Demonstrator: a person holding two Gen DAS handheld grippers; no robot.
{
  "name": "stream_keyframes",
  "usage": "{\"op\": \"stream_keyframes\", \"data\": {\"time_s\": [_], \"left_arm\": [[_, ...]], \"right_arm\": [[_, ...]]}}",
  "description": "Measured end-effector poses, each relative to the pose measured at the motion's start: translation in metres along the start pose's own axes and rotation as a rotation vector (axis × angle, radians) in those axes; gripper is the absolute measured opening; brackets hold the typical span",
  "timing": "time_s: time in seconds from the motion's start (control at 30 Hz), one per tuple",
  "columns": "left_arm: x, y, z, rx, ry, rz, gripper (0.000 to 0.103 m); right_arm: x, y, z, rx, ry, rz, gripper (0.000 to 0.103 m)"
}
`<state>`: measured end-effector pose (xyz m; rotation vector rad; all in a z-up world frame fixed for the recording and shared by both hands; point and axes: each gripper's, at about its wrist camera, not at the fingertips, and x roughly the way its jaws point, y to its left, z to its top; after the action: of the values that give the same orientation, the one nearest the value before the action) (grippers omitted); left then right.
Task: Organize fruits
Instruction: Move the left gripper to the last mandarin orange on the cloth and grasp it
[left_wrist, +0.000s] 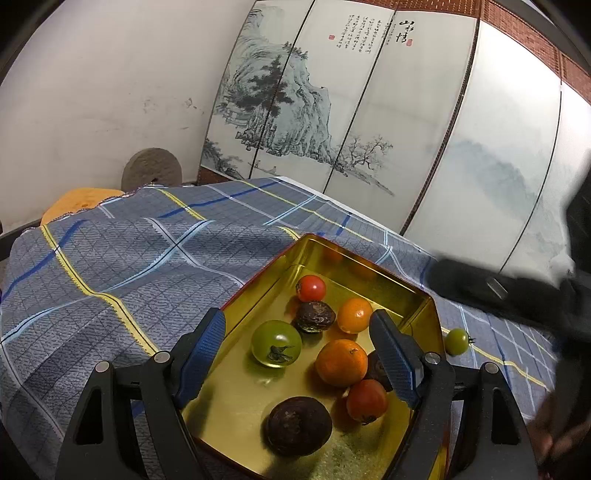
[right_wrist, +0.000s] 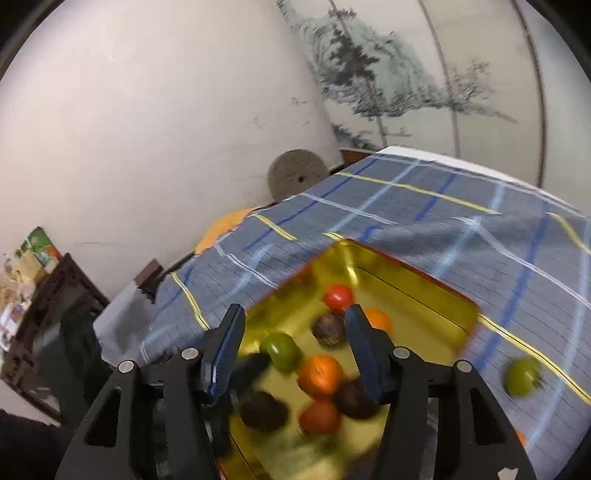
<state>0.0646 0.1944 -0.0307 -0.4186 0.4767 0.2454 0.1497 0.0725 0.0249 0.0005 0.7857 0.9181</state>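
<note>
— What is under you, starting with the biggest thing?

— A table under a blue plaid cloth, with a painted folding screen behind its far edge. On the cloth sits my gold tin tray, toward the near right part of the table.

— And your claws?

— My left claw is spread wide over the tray, holding nothing. My right claw is also wide and empty above the same tray, though that view is smeared with blur.

— What lies in the tray?

— At the near end, a dark wrinkled fruit. Mid-tray, a green tomato and beside it an orange, with a red tomato just nearer me. Toward the far wall, a smaller dark fruit, a small orange and a small red tomato.

— Anything outside it?

— One small green tomato lies on the cloth, just beside the tray's right wall.
</note>
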Motion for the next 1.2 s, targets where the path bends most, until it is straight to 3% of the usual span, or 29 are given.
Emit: {"op": "stream_keyframes", "data": {"time_s": [0.23,0.57,0.7,0.83,0.9,1.03,1.1,1.2], "left_arm": [[-0.003,-0.003,-0.001,0.019,-0.012,0.015,0.086],[-0.001,-0.011,-0.002,0.055,-0.001,0.033,0.087],[-0.013,-0.041,-0.002,0.217,-0.018,0.034,0.087],[-0.049,-0.094,0.005,0.370,-0.076,-0.069,0.087],[-0.049,-0.126,0.005,0.446,-0.022,-0.117,0.087],[-0.015,-0.191,-0.015,0.579,0.172,-0.214,0.087],[0.006,-0.209,-0.027,0.609,0.241,-0.217,0.087],[0.039,-0.225,-0.044,0.616,0.322,-0.204,0.080]], "right_arm": [[-0.070,-0.039,-0.064,0.067,-0.036,-0.201,0.062],[-0.172,-0.148,-0.161,0.225,0.039,-0.686,0.062],[-0.200,-0.179,-0.187,0.328,0.031,-0.709,0.062],[-0.210,-0.183,-0.193,0.335,-0.005,-0.693,0.064],[-0.210,-0.184,-0.194,0.334,-0.012,-0.689,0.071],[-0.213,-0.178,-0.195,0.333,-0.050,-0.667,0.075],[-0.220,-0.177,-0.197,0.344,-0.090,-0.650,0.081],[-0.226,-0.180,-0.198,0.365,-0.122,-0.620,0.081]]}}
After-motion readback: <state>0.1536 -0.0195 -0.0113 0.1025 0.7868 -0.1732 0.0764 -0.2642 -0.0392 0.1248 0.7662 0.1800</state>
